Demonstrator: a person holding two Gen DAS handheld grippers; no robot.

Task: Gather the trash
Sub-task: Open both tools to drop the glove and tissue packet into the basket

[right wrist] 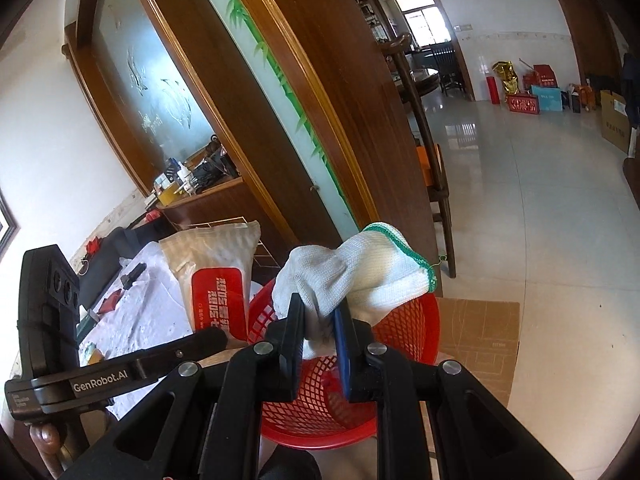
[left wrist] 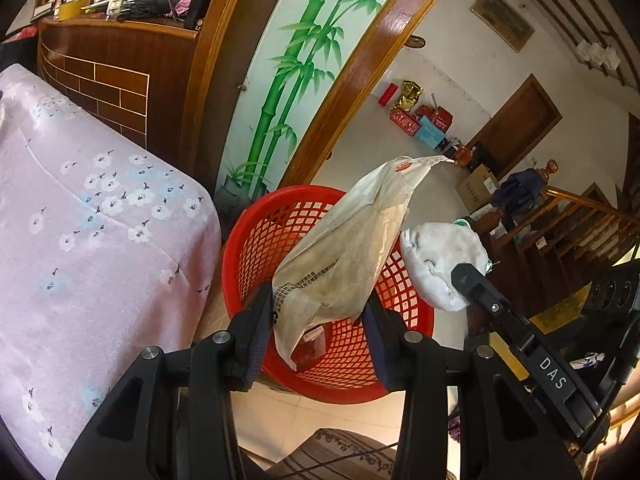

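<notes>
Currently both grippers are poised over the red mesh basket (left wrist: 256, 248), presumably so each item falls straight in on release. Left gripper (left wrist: 320, 320): jaws pinching the lower part of an empty beige wet-wipe pack (left wrist: 344, 248), which sticks up above the basket's opening. Right gripper (right wrist: 320, 320): jaws pressed on a white knit glove with green cuff trim (right wrist: 360, 268), held above the basket's rim. Basket contents: one small pale, lidded-looking item on the bottom (left wrist: 314, 338), type unclear. Basket stands on the floor beside a floral-covered surface (left wrist: 80, 220). Neither item dropped yet.
</notes>
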